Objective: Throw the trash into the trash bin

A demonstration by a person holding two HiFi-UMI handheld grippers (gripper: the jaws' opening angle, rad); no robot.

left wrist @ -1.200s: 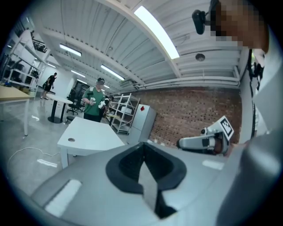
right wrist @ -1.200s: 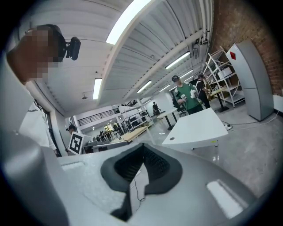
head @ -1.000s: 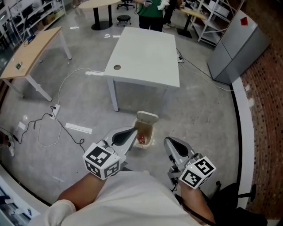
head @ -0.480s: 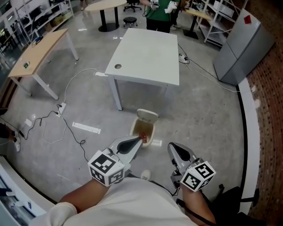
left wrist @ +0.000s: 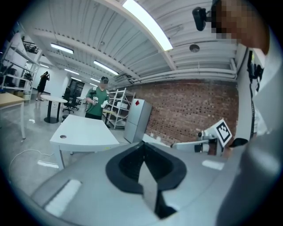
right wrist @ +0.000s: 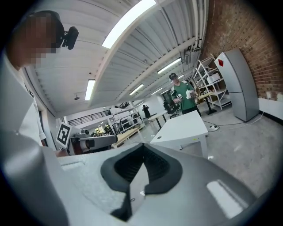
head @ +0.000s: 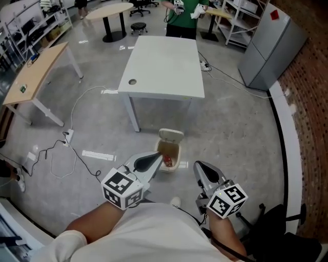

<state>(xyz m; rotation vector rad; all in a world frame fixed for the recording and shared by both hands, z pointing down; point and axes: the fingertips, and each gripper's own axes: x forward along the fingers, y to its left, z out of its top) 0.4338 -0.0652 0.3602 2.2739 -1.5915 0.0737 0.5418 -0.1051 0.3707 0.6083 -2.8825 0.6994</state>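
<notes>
Bin (head: 178, 153) stands on the concrete floor just in front of the white table (head: 164, 61), lid (head: 170, 135) tipped up and back. Something red lies inside near the front wall, which I take to be the trash (head: 166, 161).

Left gripper (head: 156, 154): jaws pressed together, nothing between them. In the head view its tip lines up with the bin's left rim; I cannot tell whether it touches.

Right gripper (head: 198, 166): off to the bin's right and apart from it. Jaws likewise pressed together, bare pads meeting, nothing held.

Judgement: the throw looks done, since the trash is in and both grippers carry nothing. Possibly left to do is dropping the lid, if that is wanted. A white strip (head: 98, 155) lies on the floor well left of the bin — litter or tape, I cannot tell.

Writing: none readable.
- Each gripper's cube (head: 122, 188) bears black-and-white square markers, patterns only.
- The grey fridge (head: 266, 43) at far right carries a red diamond sticker (head: 273, 14), with no text legible.
- A small yellowish tag (right wrist: 196, 139) on the table's edge is too small to read.
- The bin shows no brand — as far as I can see.
</notes>
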